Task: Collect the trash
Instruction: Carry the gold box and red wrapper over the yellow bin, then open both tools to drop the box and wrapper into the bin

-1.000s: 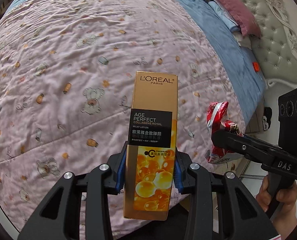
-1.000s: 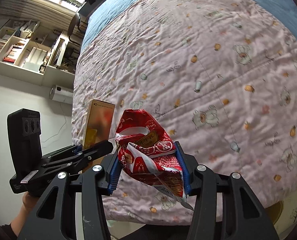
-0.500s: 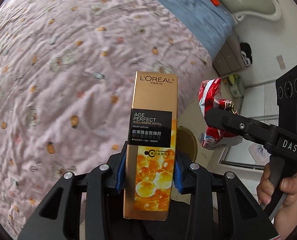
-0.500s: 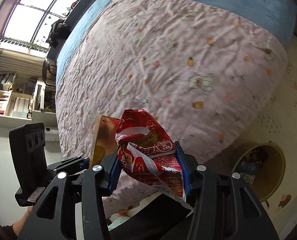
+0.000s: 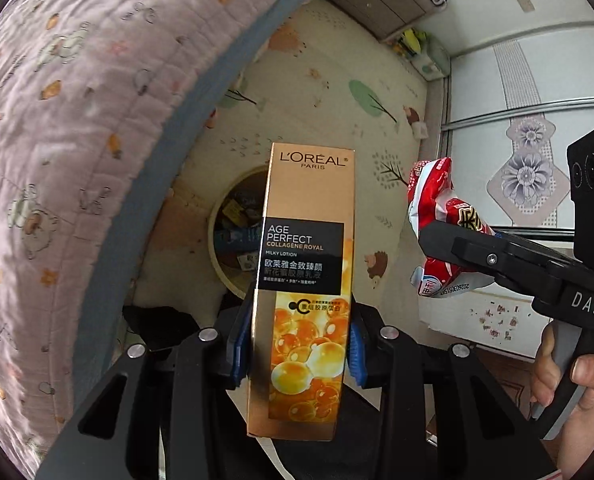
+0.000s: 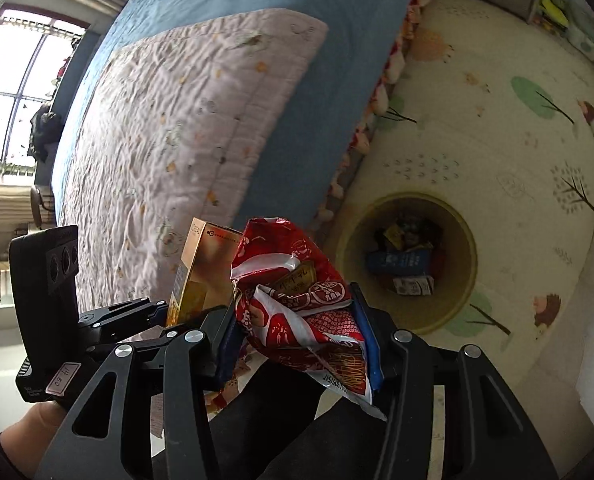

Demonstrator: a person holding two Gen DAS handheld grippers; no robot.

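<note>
1. Bin (image 6: 467, 248), round and yellow-rimmed, on the patterned play mat (image 6: 497, 128) just beside the foot of the bed (image 6: 281, 128); already holding a blue carton, a small white carton and dark scraps.
2. Left gripper (image 5: 301, 344) clamped narrowly on the lower part of a gold L'Oréal lotion box (image 5: 309, 240), blue pads against both its sides; box upright in the grip, above and in front of the bin in the left wrist view, hiding the bin's right part.
3. Right gripper (image 6: 297, 328) closed about halfway on a crumpled red snack wrapper (image 6: 293, 300), pads pinching its sides; wrapper up off the mat, left of the bin in the right wrist view.
4. Both grippers side by side, near each other, tilted steeply down toward the mat by the bin.
5. Hand (image 5: 573, 372) around the right gripper's handle, right of the bin.
</note>
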